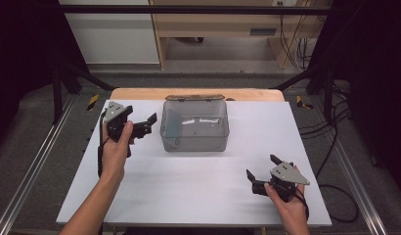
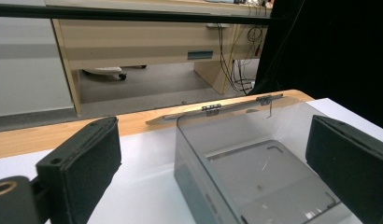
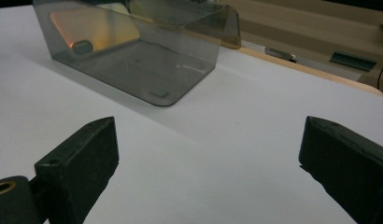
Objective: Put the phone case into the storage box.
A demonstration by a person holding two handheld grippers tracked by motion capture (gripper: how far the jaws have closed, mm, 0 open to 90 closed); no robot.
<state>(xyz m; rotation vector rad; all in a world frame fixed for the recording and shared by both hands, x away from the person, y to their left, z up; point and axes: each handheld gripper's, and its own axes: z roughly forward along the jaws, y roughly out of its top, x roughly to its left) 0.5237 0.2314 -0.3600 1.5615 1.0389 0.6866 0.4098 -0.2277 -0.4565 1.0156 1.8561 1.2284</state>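
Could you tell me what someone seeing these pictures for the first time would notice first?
The eye goes first to the smoky clear plastic box, open and empty, at the far middle of the white table, its hinged lid folded back behind it. Next come the two open grippers: the left gripper beside the box's left wall, the right gripper at the near right.

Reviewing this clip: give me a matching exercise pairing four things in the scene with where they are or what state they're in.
Things:
1. left gripper
2. right gripper
3. box
4. lid

Places or states:
A. transparent grey, open and empty, at the table's far middle
B. open, near the table's front right corner
C. folded back flat behind the box, on its hinges
D. open, just left of the box, jaws toward it

Pairs: 1-D, 2-B, 3-A, 4-C
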